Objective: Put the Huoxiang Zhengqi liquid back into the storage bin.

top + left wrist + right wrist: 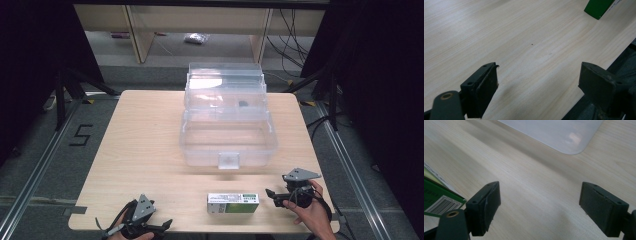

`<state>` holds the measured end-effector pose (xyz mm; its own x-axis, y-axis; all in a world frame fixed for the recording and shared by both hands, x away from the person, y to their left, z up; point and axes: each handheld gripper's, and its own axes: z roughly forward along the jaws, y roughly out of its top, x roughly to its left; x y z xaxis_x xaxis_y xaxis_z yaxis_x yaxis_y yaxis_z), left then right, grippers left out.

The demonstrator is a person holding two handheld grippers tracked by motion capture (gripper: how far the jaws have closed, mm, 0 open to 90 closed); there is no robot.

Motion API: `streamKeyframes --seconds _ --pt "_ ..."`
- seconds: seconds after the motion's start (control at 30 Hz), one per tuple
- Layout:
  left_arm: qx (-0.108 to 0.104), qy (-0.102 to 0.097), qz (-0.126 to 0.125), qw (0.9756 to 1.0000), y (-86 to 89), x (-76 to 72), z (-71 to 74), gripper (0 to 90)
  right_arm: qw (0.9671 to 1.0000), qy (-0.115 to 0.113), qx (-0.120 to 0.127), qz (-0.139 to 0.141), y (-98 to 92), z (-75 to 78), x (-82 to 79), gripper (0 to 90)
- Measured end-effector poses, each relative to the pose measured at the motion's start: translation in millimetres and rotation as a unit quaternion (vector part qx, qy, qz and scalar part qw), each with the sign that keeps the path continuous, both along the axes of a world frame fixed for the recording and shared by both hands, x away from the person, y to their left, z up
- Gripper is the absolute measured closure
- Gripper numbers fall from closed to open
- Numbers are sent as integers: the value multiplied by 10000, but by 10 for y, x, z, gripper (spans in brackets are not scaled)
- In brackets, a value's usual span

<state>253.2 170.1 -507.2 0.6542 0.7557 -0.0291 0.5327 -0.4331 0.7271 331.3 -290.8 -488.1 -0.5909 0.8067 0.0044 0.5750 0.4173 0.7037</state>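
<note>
Lab: black-curtained test table (150, 150)

Wooden table (145, 145): broad bare stretch along left half, open passage from near edge to far edge. Clear plastic box (227, 135), lid raised, blocks centre toward far side. Green-and-white carton (233, 203) lies flat near front edge, between left gripper (162, 225) and right gripper (270, 194); right one just beside carton's end. Free strip of tabletop between carton and box front. Narrow margin right of box. Both grippers' jaws stand wide, nothing between them.
</note>
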Motion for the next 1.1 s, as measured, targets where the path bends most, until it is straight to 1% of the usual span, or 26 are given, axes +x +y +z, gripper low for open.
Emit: streamKeyframes --seconds 0.03,0.07,0.1,0.13,0.17,0.23,0.27,0.3,0.33,0.37,0.4,0.47,0.5,0.57,0.63,0.67,0.7,0.77,0.8,0.83,0.87,0.9,0.97,1.0,1.03,1.1 --pt "114 -6 -45 9999 13 9 1 150 9999 -56 -54 113 -10 -6 19 189" --pt "114 -6 -45 9999 13 9 1 150 9999 -56 -54 113 -10 -6 19 189" --pt "154 -12 -55 9999 17 12 4 150 9998 174 0 4 9 15 5 190" --pt "90 -31 -11 10000 7 14 -2 150 9998 158 -55 46 13 17 21 190" --pt "97 -35 -35 9999 9 19 -1 150 9997 230 -50 12 31 37 14 191" --pt "95 -32 -6 9999 7 12 -1 150 9997 204 -59 111 33 54 17 198" --pt "188 -8 -56 9998 22 15 6 150 9996 164 -85 202 27 60 26 199" --pt "166 0 -41 9999 24 18 1 150 9995 278 -54 101 33 86 10 199" --pt "113 3 -35 9999 22 19 -1 150 9995 226 -95 216 23 94 26 199" --pt "70 -12 16 10000 14 21 -6 150 9995 114 -166 228 19 113 26 199" --pt "-18 5 3 10000 2 15 -6 150 9995 305 -64 96 42 142 -2 199" --pt "-20 10 7 10000 -1 11 -5 150 9989 336 -148 277 69 244 -46 201" --pt "96 -3 -13 10000 13 19 -1 150 9989 336 -148 277 69 244 -46 201" --pt "64 6 22 10000 13 26 -8 150 9980 224 -297 502 69 347 -55 192" --pt "62 39 -17 10000 16 20 -1 150 9981 176 -249 530 78 378 -66 187" --pt "17 31 42 10000 11 18 -6 150 9979 238 -247 545 85 423 -83 186" --pt "38 42 4 10000 16 16 2 150 9971 139 -319 683 82 517 -97 180" --pt "31 44 40 10000 11 17 2 150 9972 155 -299 674 99 538 -118 178" --pt "40 45 27 10000 10 16 2 150 9961 161 -370 788 105 588 -134 177" --pt "95 27 21 9999 14 22 -1 150 9964 189 -319 757 121 607 -159 175" --pt "82 34 30 10000 13 20 -1 150 9947 131 -409 933 127 651 -169 173" --pt "51 51 16 10000 13 17 3 150 9944 164 -403 960 147 675 -195 172" --pt "28 45 39 10000 11 17 0 150 9931 10 -413 1101 184 706 -217 170" --pt "41 52 31 10000 12 15 2 150 9917 81 -463 1196 195 734 -230 170" --pt "32 51 30 10000 12 14 1 150 9918 36 -455 1190 227 741 -253 170" --pt "57 29 45 10000 16 20 -2 150 9886 -63 -475 1428 282 774 -274 170"
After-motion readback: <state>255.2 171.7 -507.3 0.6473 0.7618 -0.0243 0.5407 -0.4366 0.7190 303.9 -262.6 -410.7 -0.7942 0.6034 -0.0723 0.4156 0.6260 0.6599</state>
